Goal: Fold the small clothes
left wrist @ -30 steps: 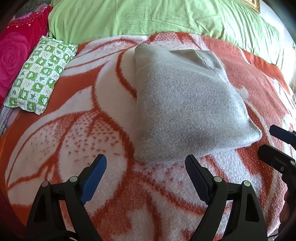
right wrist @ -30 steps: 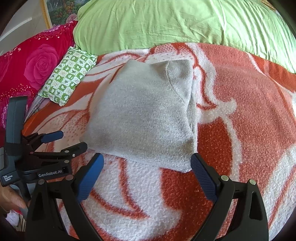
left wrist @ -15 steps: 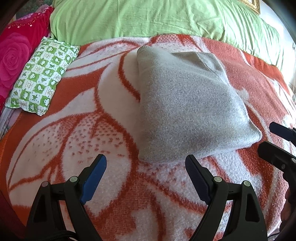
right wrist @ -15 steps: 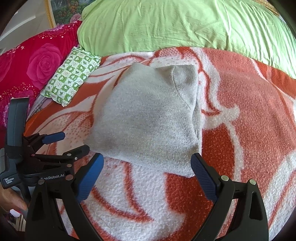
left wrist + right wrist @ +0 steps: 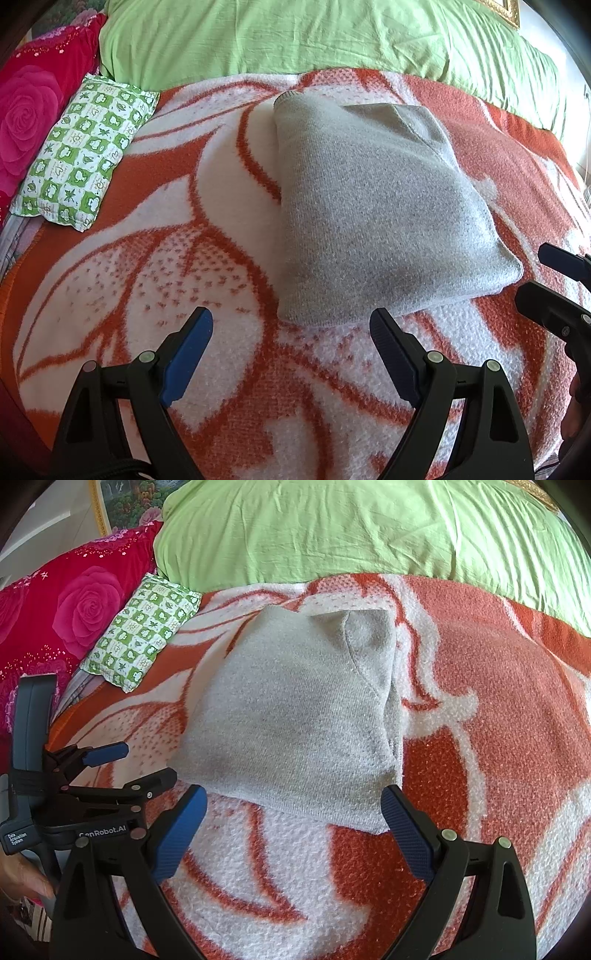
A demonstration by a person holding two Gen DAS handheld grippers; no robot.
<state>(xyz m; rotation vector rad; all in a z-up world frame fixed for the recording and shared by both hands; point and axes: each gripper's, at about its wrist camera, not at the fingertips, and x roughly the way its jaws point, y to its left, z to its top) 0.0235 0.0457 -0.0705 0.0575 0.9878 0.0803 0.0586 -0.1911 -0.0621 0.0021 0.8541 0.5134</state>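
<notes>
A grey knitted garment [image 5: 376, 206] lies folded into a compact rectangle on the orange and white blanket [image 5: 147, 258]; it also shows in the right wrist view [image 5: 295, 716]. My left gripper [image 5: 291, 332] is open and empty, hovering just short of the garment's near left corner. My right gripper [image 5: 293, 812] is open and empty, its jaws spread at the garment's near edge. Each gripper shows in the other's view, the right at the far right [image 5: 554, 284], the left at the far left [image 5: 118, 771].
A green and white patterned pillow [image 5: 81, 151] lies at the blanket's left. A pink rose cushion [image 5: 66, 609] sits further left. A light green quilt [image 5: 314, 37] runs along the back.
Both grippers have drawn back slightly from the garment and stayed open. The garment has not changed shape.
</notes>
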